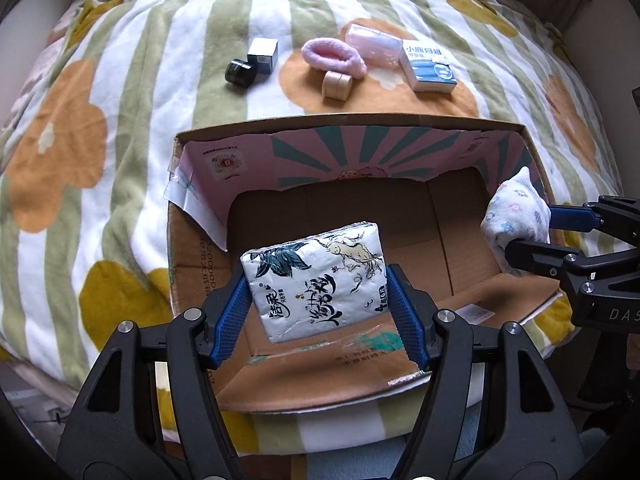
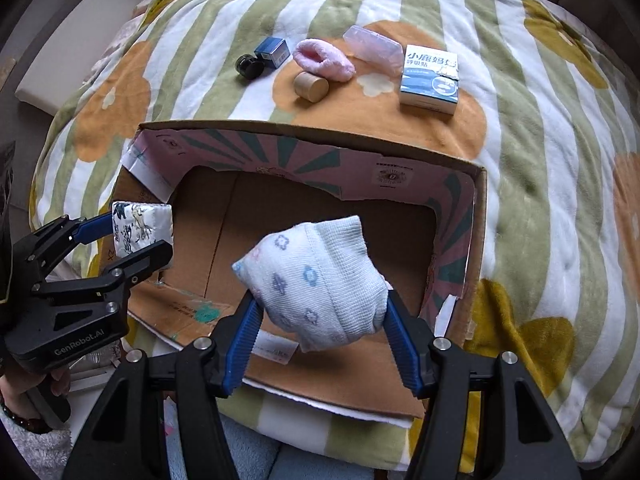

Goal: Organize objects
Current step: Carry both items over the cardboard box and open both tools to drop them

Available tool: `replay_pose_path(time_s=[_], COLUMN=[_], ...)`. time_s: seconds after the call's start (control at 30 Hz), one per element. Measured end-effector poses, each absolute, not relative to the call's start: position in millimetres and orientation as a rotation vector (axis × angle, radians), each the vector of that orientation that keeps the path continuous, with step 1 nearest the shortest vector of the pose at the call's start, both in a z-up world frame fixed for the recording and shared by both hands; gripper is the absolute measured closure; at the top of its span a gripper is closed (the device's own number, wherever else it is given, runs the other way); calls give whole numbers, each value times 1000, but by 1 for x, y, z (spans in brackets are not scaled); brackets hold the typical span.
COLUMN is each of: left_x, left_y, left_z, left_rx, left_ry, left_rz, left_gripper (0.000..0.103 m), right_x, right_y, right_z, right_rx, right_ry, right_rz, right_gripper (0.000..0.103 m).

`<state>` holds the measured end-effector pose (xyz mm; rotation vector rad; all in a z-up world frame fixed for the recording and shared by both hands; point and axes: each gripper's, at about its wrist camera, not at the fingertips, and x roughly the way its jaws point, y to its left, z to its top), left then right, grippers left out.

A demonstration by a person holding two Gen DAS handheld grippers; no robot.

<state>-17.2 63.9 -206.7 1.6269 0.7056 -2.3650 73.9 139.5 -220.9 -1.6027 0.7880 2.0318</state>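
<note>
My left gripper (image 1: 318,300) is shut on a white tissue pack (image 1: 316,280) with black print, held over the left part of an open cardboard box (image 1: 352,126). My right gripper (image 2: 320,312) is shut on a rolled white sock (image 2: 316,280) with small flower prints, held over the box's (image 2: 304,130) front middle. The left gripper with the tissue pack (image 2: 140,226) shows at the left of the right wrist view. The sock (image 1: 516,216) and right gripper (image 1: 532,236) show at the right of the left wrist view. The box floor is bare.
The box sits on a flower-striped blanket (image 1: 160,80). Beyond it lie a black jar (image 1: 239,73), a dark small box (image 1: 262,54), a pink fluffy band (image 1: 332,58), a tan round case (image 1: 337,85), a pink clear case (image 1: 374,46) and a blue-white carton (image 1: 430,66).
</note>
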Motion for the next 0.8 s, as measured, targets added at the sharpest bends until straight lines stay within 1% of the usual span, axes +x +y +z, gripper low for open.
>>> replay_pose_path(time_s=[0.3, 0.33, 0.4, 0.43, 0.47, 0.5, 0.57, 0.63, 0.8], left_x=[-14, -14, -15, -16, -15, -15, -15, -14, -6], left_y=[60, 59, 59, 59, 58, 58, 57, 57, 57], left_z=[-218, -218, -219, -219, -218, -217, -215, -215, -205], left_rx=[1605, 1606, 1616, 1617, 1609, 1601, 1597, 1605, 1576], left_ry=[690, 685, 682, 676, 672, 671, 675, 671, 667], left_rz=[-2388, -2390, -2394, -2395, -2402, -2413, -2421, -2414, -2423], left_gripper=[40, 39, 32, 17, 3, 0, 0, 1, 0], right_x=[71, 70, 69, 68, 67, 67, 68, 73, 85], right_y=[149, 150, 153, 154, 156, 157, 159, 159, 160], right_z=[-225, -225, -226, -227, -229, -231, -233, -233, -230], right_rx=[-1549, -1540, -1537, -1542, -1550, -1553, -1554, -1519, -1466], right_ry=[793, 800, 814, 831, 860, 884, 910, 929, 979], right_rz=[2036, 2036, 2029, 2022, 2012, 2007, 2001, 2004, 2001], right_gripper=[46, 45, 43, 35, 23, 18, 11, 2, 1])
